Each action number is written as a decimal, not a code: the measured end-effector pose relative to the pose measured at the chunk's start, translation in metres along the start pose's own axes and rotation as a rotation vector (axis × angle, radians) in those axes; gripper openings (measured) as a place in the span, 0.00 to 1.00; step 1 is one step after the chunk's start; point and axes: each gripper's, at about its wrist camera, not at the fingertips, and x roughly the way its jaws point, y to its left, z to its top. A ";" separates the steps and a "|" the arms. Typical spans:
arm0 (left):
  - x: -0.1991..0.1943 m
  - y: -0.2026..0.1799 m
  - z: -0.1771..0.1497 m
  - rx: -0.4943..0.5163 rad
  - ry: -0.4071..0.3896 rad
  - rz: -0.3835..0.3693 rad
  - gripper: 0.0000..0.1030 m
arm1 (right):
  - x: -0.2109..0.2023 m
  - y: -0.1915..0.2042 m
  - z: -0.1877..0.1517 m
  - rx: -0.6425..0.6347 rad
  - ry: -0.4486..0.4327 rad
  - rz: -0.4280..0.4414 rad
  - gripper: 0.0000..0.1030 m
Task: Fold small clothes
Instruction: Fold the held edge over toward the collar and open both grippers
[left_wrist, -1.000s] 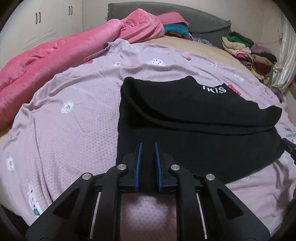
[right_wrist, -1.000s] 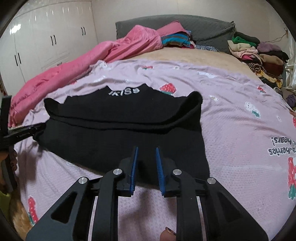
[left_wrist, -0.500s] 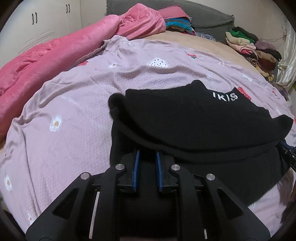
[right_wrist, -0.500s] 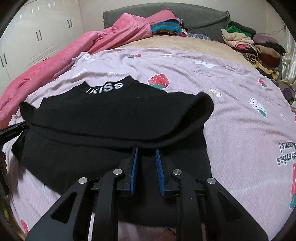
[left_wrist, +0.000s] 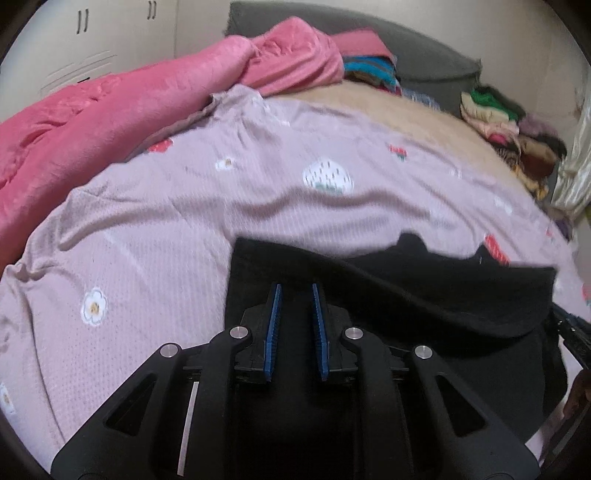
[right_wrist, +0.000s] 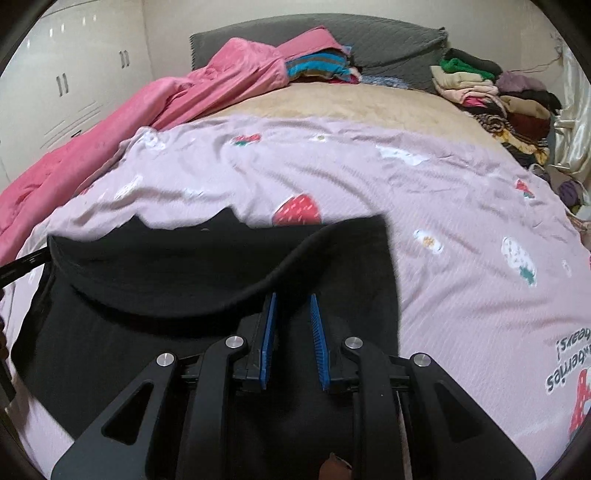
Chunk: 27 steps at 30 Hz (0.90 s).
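Moved: both grippers sit further up the bed than a sec ago, and the near hem of the black garment (left_wrist: 424, 295) is carried up and over its far half. The white lettering at the neck, plain before, is now covered or lost in blur.
Garment now: lower centre of both views, on the lilac sheet (left_wrist: 184, 221). It's doubled, with the top layer sagging in a curve btwn the two held corners and not yet laid flat.
Left gripper (left_wrist: 294, 295): bottom centre of its view, jaws opening, black cloth in the gap. It's black on black, so can't tell if the pads still pinch it.
Right gripper (right_wrist: 291, 299): bottom centre of its view, jaws narrow and clamped on the garment's hem. The rolled edge runs straight into the left-hand pad.
Risk 1: one corner freed before the other. The flap would prob. swing askew and the edges miss each other.
Risk 2: the slack middle. If it's dropped as it hangs, it likely lands bunched, w/ a crease across the fold.
Risk 3: sheet wrinkles under the cloth, centre frame. They could carry through and leave the fold lumpy.
Risk 4: cloth snagging on a ribbed pad as it pulls away, dragging the top layer back.
Containers: none in view, no basket or box.
Loose stacks: a clothes pile (right_wrist: 480, 85) sits bare on the bed, upper right. A pink blanket (left_wrist: 110, 110) is heaped at upper left.
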 end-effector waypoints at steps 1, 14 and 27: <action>-0.003 0.003 0.001 -0.011 -0.015 -0.006 0.14 | 0.000 -0.005 0.004 0.013 -0.009 -0.009 0.18; 0.018 0.037 -0.002 -0.077 0.052 -0.015 0.31 | 0.015 -0.047 0.008 0.074 0.022 -0.070 0.37; 0.001 0.017 -0.003 0.057 -0.043 -0.013 0.04 | 0.009 -0.046 0.004 0.095 -0.017 -0.007 0.08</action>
